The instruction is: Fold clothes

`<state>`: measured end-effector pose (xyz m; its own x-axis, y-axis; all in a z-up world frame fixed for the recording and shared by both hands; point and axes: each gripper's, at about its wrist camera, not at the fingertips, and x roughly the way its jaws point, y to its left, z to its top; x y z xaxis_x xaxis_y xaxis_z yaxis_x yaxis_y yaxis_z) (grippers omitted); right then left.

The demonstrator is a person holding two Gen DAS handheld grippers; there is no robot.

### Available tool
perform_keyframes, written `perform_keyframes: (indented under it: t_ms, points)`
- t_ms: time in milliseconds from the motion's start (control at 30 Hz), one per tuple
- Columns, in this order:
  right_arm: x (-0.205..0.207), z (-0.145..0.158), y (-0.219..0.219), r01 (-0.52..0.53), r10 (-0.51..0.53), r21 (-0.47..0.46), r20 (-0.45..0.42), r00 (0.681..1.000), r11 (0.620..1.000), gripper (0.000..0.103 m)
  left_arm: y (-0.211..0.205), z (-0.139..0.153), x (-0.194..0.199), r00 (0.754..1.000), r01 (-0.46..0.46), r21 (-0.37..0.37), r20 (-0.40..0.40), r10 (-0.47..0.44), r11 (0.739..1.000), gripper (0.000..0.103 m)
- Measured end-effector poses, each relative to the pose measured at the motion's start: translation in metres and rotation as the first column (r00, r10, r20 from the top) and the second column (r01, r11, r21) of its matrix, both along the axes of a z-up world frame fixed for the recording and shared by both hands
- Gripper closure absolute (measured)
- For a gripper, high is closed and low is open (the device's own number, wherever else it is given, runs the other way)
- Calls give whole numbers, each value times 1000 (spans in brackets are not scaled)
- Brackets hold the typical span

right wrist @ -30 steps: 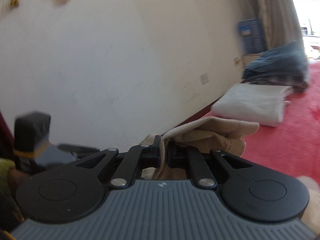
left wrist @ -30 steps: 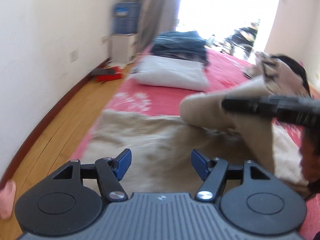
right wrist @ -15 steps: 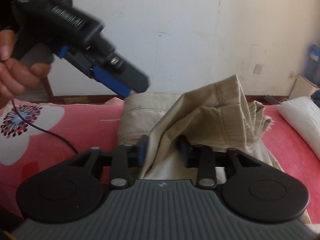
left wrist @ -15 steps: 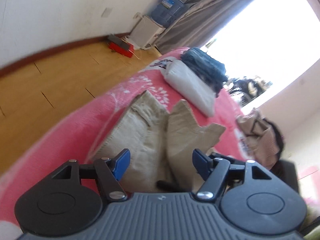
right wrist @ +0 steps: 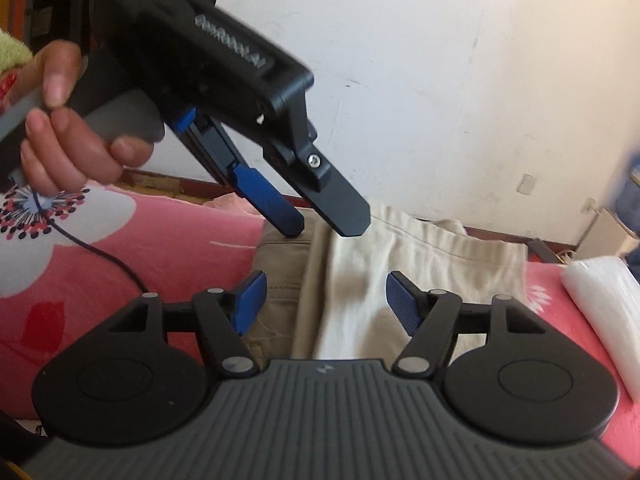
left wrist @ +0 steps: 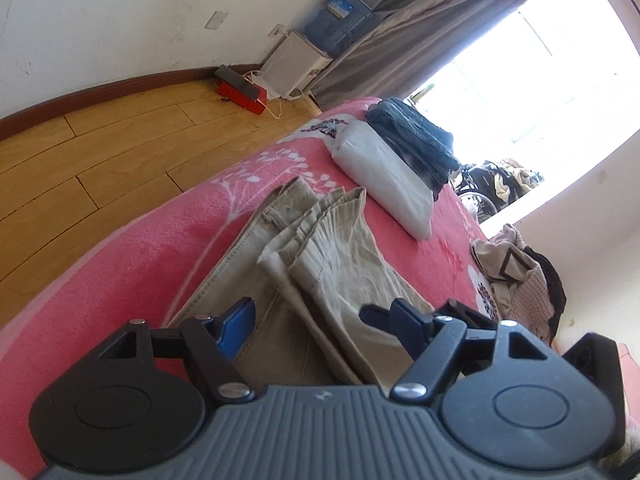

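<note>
Beige trousers lie folded lengthwise on the pink blanket, one leg laid over the other. My left gripper is open just above their near end, with nothing between its fingers. In the right wrist view the trousers lie straight ahead. There my right gripper is open over them and holds nothing. A hand holds the left gripper, whose open fingertips hover at the trousers' far left edge.
A white folded bundle and folded jeans lie further up the bed. A heap of clothes sits at its right side. Left of the bed there is wooden floor, with a red box and a white cabinet.
My right gripper has opened and let go of the trouser leg, which now lies flat on the other leg. The left gripper has come down closer to the trousers.
</note>
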<state>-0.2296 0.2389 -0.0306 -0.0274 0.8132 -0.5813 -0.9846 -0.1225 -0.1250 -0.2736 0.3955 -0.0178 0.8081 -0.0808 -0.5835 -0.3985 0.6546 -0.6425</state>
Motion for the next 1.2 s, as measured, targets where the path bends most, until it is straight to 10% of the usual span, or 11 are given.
perform_keyframes:
  t_ms: [200,367,467,967,1100,1200]
  points:
    - [11,4,-3,91,-91,-7,-51,995,996,40,2,0,13,999,-23,6,-29,23,1000,40]
    - [3,-1,1,88,-88,-25,-8,996,996,53,-7,-1,32,994,-27,64,-101,34,998,81]
    - [-5,-4,-1,79,-78,-20,37,996,997,94,-11,3,30,992,-78,87,-91,86,993,97]
    - [-44,-2,-17,-30,18,54,217,976,998,98,-9,-4,-20,986,-165,36,7,165,986,97]
    - [-30,0,-15,-16,20,-53,67,998,998,90,-4,-24,-25,986,-159,29,-37,160,987,97]
    - [9,11,-32,-13,-5,-78,-227,974,997,76,-1,-26,-25,987,-158,17,-24,158,987,96]
